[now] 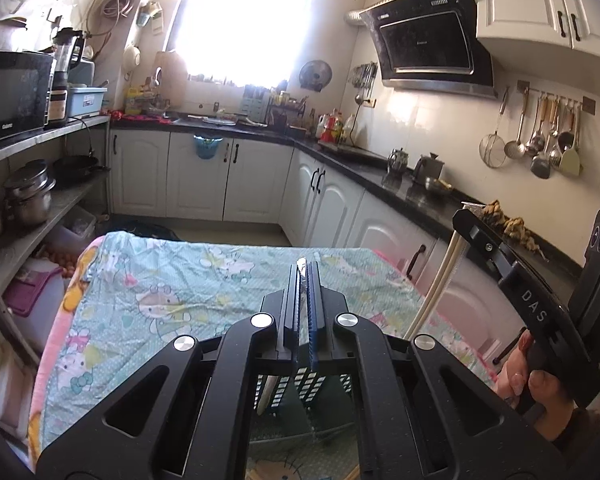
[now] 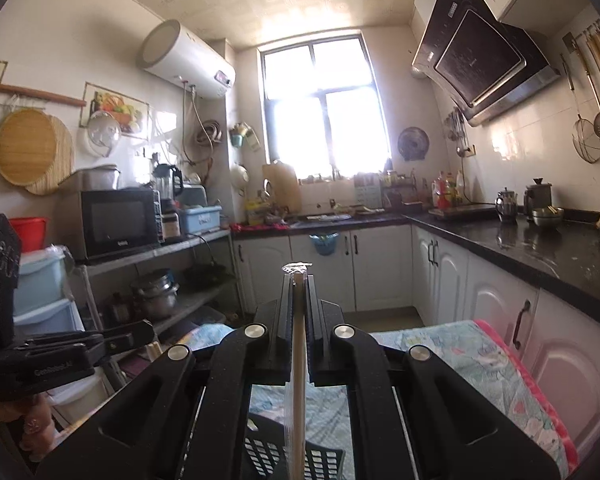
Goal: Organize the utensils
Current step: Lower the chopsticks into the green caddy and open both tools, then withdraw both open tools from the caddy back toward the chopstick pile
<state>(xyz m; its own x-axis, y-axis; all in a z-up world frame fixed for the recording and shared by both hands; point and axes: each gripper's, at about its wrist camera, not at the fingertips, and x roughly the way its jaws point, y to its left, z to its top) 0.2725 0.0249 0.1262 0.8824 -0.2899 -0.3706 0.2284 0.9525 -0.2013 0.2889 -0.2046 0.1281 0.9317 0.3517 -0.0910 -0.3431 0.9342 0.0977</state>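
- Pinching a thin metal utensil (image 1: 300, 280) in my left gripper (image 1: 302, 270), jaws clamped tight on it; only its shiny tip shows beyond the fingers, and which utensil it is I cannot tell.
- My right gripper (image 2: 298, 280) is clamped on a pale stick (image 2: 298, 360) in a clear wrapper, running down between the fingers; it shows as a pale rod in the left view too.
- A black slotted basket (image 2: 324, 460) sits below both grippers on the cartoon-print cloth (image 1: 148, 292) covering the table.
- My right hand (image 1: 540, 392) grips its handle beside the black countertop (image 1: 404, 188).
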